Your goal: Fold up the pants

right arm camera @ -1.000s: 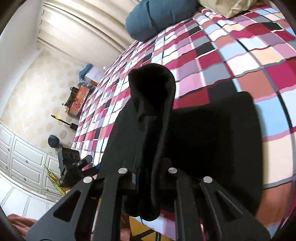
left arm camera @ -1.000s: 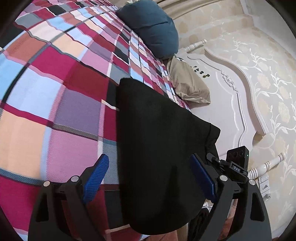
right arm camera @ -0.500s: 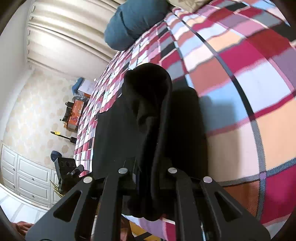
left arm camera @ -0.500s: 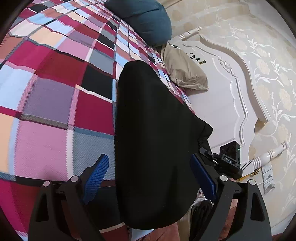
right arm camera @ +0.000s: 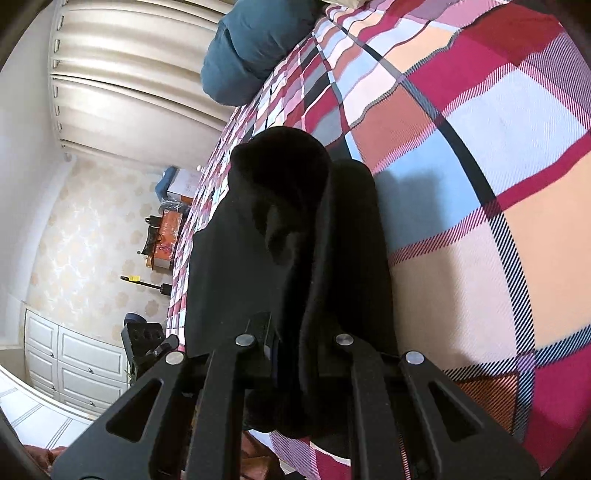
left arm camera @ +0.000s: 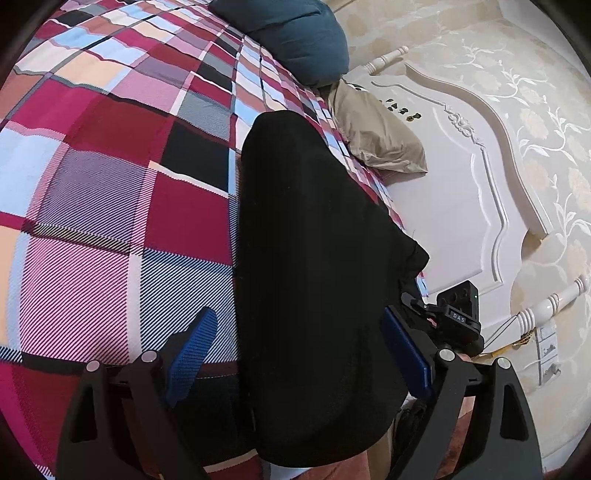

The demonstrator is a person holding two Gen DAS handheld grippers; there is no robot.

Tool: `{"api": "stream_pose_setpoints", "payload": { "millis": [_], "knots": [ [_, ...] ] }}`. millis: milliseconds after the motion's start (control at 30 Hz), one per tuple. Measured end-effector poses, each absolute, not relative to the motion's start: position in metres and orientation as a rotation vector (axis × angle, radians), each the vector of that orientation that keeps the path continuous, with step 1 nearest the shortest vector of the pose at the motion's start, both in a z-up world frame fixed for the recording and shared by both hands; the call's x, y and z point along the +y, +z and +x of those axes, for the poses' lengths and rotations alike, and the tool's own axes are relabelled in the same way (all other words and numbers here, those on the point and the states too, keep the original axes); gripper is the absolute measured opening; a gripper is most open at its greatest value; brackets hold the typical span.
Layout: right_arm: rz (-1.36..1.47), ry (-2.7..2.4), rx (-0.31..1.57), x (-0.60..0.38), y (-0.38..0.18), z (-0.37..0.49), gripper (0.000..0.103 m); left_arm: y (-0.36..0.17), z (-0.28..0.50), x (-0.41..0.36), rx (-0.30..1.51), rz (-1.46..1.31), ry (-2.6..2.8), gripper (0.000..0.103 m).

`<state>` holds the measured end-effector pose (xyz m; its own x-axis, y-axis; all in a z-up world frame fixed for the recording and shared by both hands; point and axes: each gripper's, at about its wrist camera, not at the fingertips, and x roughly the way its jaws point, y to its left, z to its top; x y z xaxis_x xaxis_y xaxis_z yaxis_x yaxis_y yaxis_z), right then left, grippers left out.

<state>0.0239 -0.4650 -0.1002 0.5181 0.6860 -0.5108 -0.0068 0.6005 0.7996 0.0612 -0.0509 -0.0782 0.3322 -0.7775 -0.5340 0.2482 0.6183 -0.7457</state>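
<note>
From the left wrist camera, the black pants (left arm camera: 314,266) lie on the checked bedspread (left arm camera: 110,184) as a narrow, already doubled-up strip running away toward the tan pillow (left arm camera: 376,136) and the teal cushion (left arm camera: 295,33) near the white headboard (left arm camera: 461,184). The left gripper (left arm camera: 299,354) has its blue-padded fingers (left arm camera: 192,347) spread wide, one on each side of the strip's near end, and they grip nothing; whether the pads touch the cloth cannot be told. At the strip's right edge the right gripper (left arm camera: 443,317) shows, with a bunch of the fabric raised off the bed beside it. From the right wrist camera, the right gripper (right arm camera: 291,343) has its fingers drawn tight together on a thick gather of the black pants (right arm camera: 280,229), which stands up in a rounded hump in front of the lens, while the rest of the garment lies flat on the bedspread (right arm camera: 480,184) next to it. Judging from both views, the lengthwise folding looks done, and the present step is a further fold carried over by the right hand. The lifted part is not yet laid down or smoothed, so the task seems well along but unfinished.
</note>
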Motion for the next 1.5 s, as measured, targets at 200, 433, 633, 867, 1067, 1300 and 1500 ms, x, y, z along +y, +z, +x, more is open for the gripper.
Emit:
{"api": "stream_pose_setpoints", "payload": {
  "millis": [200, 433, 633, 867, 1067, 1300, 1500],
  "knots": [
    [0.871, 0.495, 0.941, -0.468, -0.103, 0.022, 0.010, -0.079, 0.061, -0.049, 1.025, -0.603, -0.721, 0.088],
    [0.908, 0.494, 0.921, -0.475, -0.102, 0.016, 0.016, -0.077, 0.061, -0.051, 1.028, -0.566, -0.708, 0.088],
    [0.941, 0.480, 0.874, -0.491, -0.091, 0.002, 0.056, -0.075, 0.061, -0.051, 1.037, -0.564, -0.708, 0.088],
    [0.883, 0.417, 0.890, -0.496, -0.083, -0.012, 0.073, -0.072, 0.059, -0.054, 1.034, -0.559, -0.731, 0.088],
    [0.897, 0.436, 0.933, -0.490, -0.098, -0.012, 0.073, -0.079, 0.058, -0.053, 1.066, -0.601, -0.752, 0.088],
    [0.852, 0.505, 0.970, -0.466, -0.105, -0.003, 0.074, -0.086, 0.061, -0.060, 1.058, -0.622, -0.812, 0.088],
    [0.821, 0.516, 0.971, -0.459, -0.106, 0.002, 0.062, -0.088, 0.064, -0.072, 1.047, -0.628, -0.861, 0.087]
  ]
}}
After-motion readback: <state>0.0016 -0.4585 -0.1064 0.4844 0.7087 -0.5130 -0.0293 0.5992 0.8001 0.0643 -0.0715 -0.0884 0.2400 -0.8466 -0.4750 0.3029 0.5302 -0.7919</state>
